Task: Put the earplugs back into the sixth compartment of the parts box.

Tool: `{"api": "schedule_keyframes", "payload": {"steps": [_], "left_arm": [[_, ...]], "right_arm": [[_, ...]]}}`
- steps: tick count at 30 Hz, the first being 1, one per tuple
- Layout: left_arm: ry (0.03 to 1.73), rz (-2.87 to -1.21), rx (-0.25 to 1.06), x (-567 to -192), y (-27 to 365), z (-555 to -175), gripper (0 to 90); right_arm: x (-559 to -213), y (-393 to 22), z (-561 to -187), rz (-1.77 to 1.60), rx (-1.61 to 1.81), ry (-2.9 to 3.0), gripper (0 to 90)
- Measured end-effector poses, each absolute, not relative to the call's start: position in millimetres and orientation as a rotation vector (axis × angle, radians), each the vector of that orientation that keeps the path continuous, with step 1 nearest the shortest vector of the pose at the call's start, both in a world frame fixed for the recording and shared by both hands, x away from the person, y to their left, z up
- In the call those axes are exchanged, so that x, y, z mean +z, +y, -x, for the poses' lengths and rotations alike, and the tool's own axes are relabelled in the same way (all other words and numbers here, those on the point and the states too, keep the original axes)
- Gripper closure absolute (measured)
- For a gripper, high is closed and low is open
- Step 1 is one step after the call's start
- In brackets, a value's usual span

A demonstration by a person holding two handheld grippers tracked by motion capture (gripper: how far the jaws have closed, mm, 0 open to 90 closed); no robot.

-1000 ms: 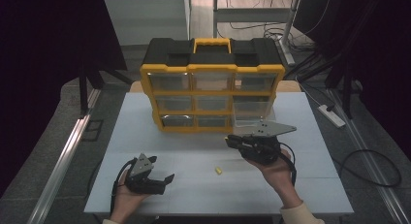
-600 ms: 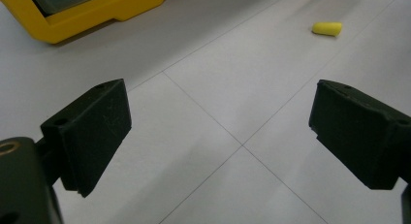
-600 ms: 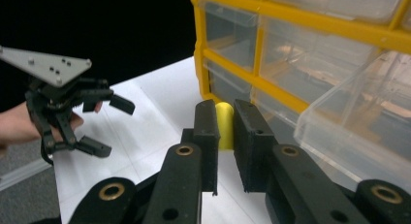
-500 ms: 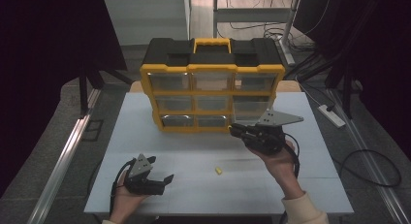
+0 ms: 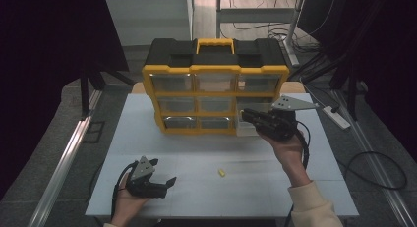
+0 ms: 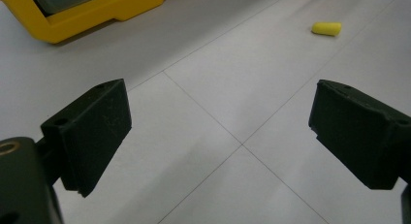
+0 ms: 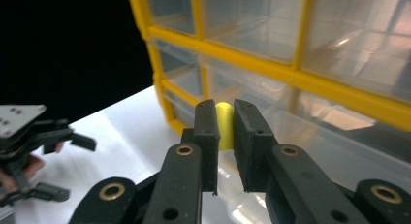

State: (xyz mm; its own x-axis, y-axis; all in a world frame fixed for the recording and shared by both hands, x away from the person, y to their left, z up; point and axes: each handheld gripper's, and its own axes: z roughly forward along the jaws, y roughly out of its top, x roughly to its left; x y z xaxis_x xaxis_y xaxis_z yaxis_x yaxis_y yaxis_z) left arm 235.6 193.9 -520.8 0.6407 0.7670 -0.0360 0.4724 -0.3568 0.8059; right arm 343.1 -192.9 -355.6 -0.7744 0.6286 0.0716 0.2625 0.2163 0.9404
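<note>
A yellow and black drawer organizer (image 5: pixel 215 79) stands at the back of the white table (image 5: pixel 196 153). Its bottom right clear drawer (image 5: pixel 244 126) is pulled out. My right gripper (image 5: pixel 247 114) hovers right over that drawer, shut on a small yellow earplug (image 7: pixel 224 124); the right gripper view has the drawer (image 7: pixel 315 151) directly beneath the jaws. A second yellow earplug (image 5: pixel 222 173) lies loose on the table. Near the front left edge, my left gripper (image 5: pixel 162 171) rests on the table, open and holding nothing. In its own view that earplug (image 6: pixel 326 28) lies ahead and to the right.
The organizer's other clear drawers (image 5: pixel 214 82) are closed. A power strip (image 5: pixel 337 116) and cables lie on the floor to the right. Bare table stretches between the two grippers.
My right gripper has moved from above the table's middle up and back to the open bottom right drawer. The left gripper has stayed put.
</note>
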Motion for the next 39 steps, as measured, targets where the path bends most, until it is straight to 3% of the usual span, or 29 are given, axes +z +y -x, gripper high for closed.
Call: {"api": "schedule_keyframes", "payload": {"steps": [15, 16, 19, 21, 39], "left_arm": [[0.964, -2.025, 0.441, -521, 194, -236, 7.9], [0.963, -2.025, 0.441, -521, 194, -236, 7.9], [0.96, -2.026, 0.446, -521, 193, -235, 8.0], [0.958, -2.026, 0.447, -521, 193, -235, 8.1], [0.957, -2.026, 0.45, -521, 192, -235, 8.1]], "right_arm": [[-358, -204, -363, -0.886, 1.418, 2.104, 78.9], [-358, -203, -363, -0.886, 1.41, 2.103, 76.0], [-360, -199, -361, -0.814, 1.409, 2.064, 32.6], [-361, -193, -355, -0.809, 1.338, 2.046, 24.6], [-373, -196, -300, -0.702, 1.544, 2.117, 25.3]]}}
